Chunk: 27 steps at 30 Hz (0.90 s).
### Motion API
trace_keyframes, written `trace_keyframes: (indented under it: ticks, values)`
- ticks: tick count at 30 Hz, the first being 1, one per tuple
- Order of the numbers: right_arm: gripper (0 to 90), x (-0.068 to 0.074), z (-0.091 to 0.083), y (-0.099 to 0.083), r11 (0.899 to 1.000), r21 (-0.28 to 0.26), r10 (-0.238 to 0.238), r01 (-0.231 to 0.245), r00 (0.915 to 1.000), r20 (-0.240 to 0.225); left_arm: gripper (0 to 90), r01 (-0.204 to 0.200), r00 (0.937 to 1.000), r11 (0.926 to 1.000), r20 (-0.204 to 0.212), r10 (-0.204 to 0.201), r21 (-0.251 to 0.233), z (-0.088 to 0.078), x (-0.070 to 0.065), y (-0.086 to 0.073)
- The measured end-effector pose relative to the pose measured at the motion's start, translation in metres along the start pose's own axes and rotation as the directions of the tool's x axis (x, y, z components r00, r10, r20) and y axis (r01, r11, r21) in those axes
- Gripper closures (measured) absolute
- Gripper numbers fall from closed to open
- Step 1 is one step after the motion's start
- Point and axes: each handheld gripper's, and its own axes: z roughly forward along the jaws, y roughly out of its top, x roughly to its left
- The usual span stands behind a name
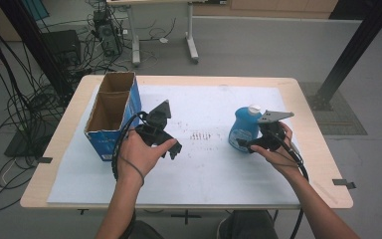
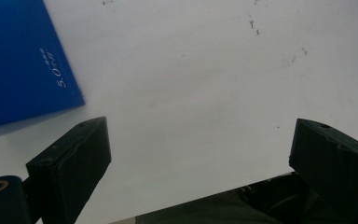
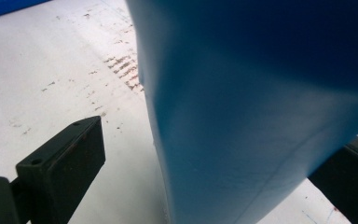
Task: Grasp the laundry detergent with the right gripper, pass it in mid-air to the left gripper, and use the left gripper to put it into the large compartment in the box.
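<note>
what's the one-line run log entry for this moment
right gripper: open, jaws around blue bottle, gap on one side | left gripper: open, empty, beside blue cardboard box | bottle: upright on white mat

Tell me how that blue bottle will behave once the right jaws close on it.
The blue bottle looks like smooth plastic, so it may slip or dent. It stands upright with a white cap on top, so a sideways push could tip it.

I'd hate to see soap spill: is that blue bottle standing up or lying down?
Standing up. The blue bottle rests on its base on the white mat, its white cap on top.
</note>
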Motion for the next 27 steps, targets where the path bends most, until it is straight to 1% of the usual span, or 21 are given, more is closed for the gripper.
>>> trace_keyframes:
  ticks: [2,7,14,18,21,22,27]
  values:
    - [2.5,0.0,-0.0007,0.001,1.0,-0.006,-0.005,0.005,1.0,0.0,5.8,0.003,1.0,1.0,0.0,-0.003,-0.002,-0.0004,-0.0002,0.0004]
    - [2.4,-0.0005,-0.0013,0.0039,1.0,-0.011,-0.012,0.012,0.9999,0.002,5.8,-0.005,1.0,1.0,0.0,0.005,-0.001,-0.0009,-0.0013,0.0013]
    - [2.4,-0.0004,-0.0012,0.0047,1.0,-0.015,-0.011,0.011,0.9999,0.002,5.8,-0.002,1.0,1.0,0.002,0.002,-0.003,-0.0005,-0.0022,0.0019]
    - [2.4,0.0006,-0.0012,0.0053,1.0,-0.021,-0.015,0.015,0.9999,0.003,5.8,-0.008,1.0,1.0,0.002,0.008,-0.005,-0.0012,-0.0026,0.0032]
    - [2.3,0.0008,-0.0014,0.0057,1.0,-0.024,-0.015,0.015,0.9999,0.005,5.8,-0.002,1.0,1.0,0.003,0.002,-0.009,-0.0014,-0.0033,0.0036]
    - [2.3,0.0009,-0.0014,0.0059,1.0,-0.024,-0.015,0.015,0.9999,0.005,5.8,-0.008,1.0,1.0,0.002,0.008,-0.006,-0.0017,-0.0031,0.0039]
    - [2.3,0.0013,-0.0016,0.0063,1.0,-0.023,-0.016,0.016,0.9999,0.006,5.8,-0.008,1.0,1.0,0.005,0.008,-0.006,-0.0009,-0.003,0.0036]
